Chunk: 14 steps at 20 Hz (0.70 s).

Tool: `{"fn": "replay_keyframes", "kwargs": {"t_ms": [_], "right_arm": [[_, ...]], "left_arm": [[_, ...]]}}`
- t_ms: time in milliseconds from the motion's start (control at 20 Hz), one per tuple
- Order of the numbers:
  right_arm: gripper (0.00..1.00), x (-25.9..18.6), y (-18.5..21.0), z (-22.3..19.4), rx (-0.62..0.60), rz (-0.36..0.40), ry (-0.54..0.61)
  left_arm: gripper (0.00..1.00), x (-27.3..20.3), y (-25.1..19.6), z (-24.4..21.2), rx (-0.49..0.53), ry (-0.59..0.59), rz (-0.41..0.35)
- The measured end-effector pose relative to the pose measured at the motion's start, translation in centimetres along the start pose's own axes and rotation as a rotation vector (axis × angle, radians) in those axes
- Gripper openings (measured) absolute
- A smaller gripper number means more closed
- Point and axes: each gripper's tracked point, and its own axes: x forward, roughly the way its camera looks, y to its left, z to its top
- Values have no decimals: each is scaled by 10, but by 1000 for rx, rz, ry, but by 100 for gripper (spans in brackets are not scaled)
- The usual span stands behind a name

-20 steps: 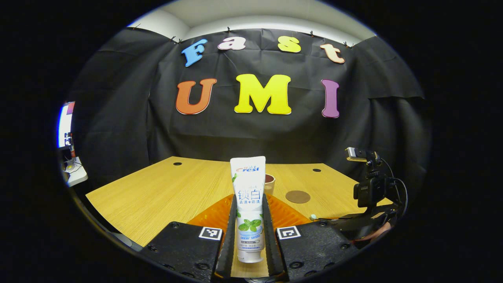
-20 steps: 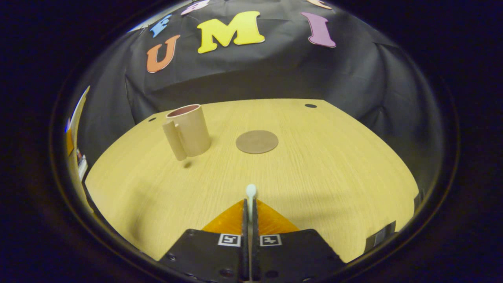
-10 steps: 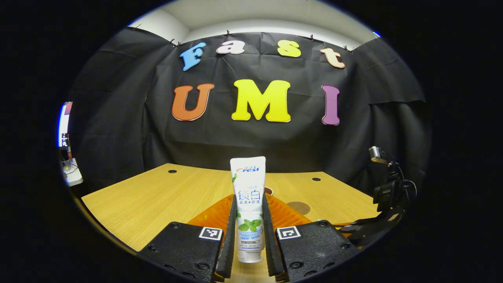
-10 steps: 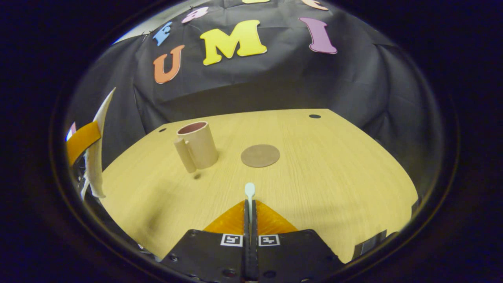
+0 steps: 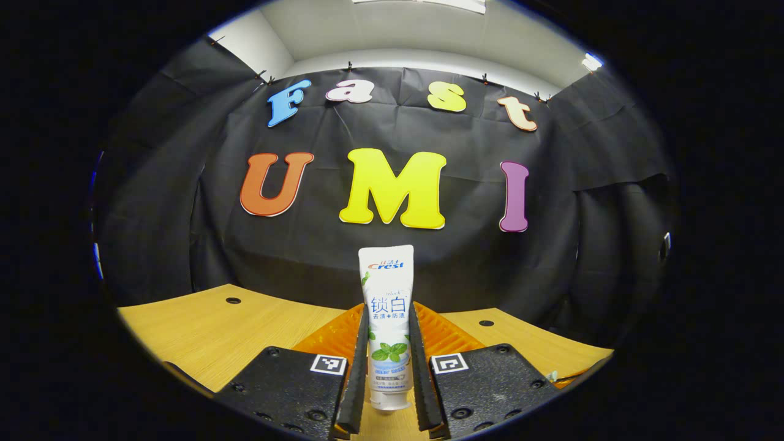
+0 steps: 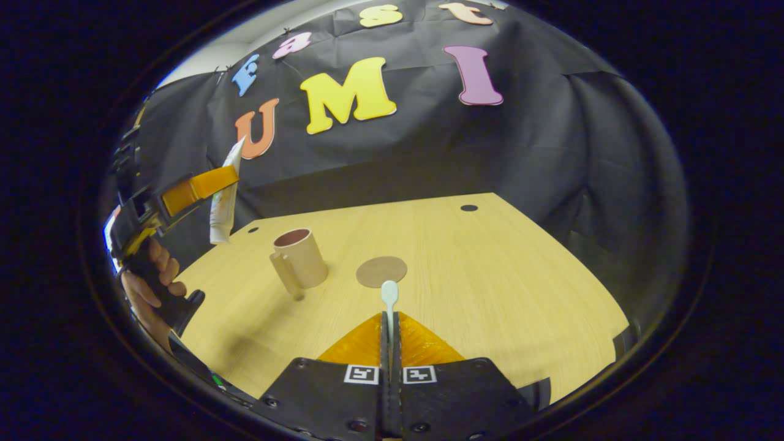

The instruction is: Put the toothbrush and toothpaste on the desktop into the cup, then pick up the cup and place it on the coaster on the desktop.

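In the left gripper view, a white toothpaste tube (image 5: pixel 387 318) stands upright, cap end down, with my left gripper (image 5: pixel 388 349) shut on it above the wooden desktop (image 5: pixel 202 324). In the right gripper view, my right gripper (image 6: pixel 389 324) is shut on a thin pale toothbrush (image 6: pixel 389 294) whose end pokes forward. Beyond it, a tan cup (image 6: pixel 300 260) with a handle stands upright, left of a round brown coaster (image 6: pixel 381 271). The left gripper (image 6: pixel 215 181), held by a hand (image 6: pixel 150 288), hangs with the toothpaste tube (image 6: pixel 220 214) up and to the left of the cup.
The desktop (image 6: pixel 490 275) has small dark cable holes at its back corners (image 6: pixel 469 208). Black cloth walls close in the back and both sides. Open wood lies right of the coaster.
The left gripper has risen and tilted up with the tube, so cup and coaster dropped out of its view. In the right gripper view it has come in from the left, near the cup.
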Motion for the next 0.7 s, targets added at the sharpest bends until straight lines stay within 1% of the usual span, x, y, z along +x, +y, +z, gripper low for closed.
{"fn": "replay_keyframes", "kwargs": {"t_ms": [200, 300, 400, 700], "right_arm": [[0, -10, -17, 4, 25, -21, -12], [0, -13, -21, 6, 31, -27, -22], [0, -11, -23, 8, 32, -30, -28], [0, -7, -18, 7, 35, -20, -22]], "left_arm": [[36, 33, -1, -17, -13, 16, -28], [38, 41, -2, -26, -10, 37, -35], [39, 44, 2, -28, -10, 41, -24], [42, 51, 5, -38, -2, 59, -27]]}}
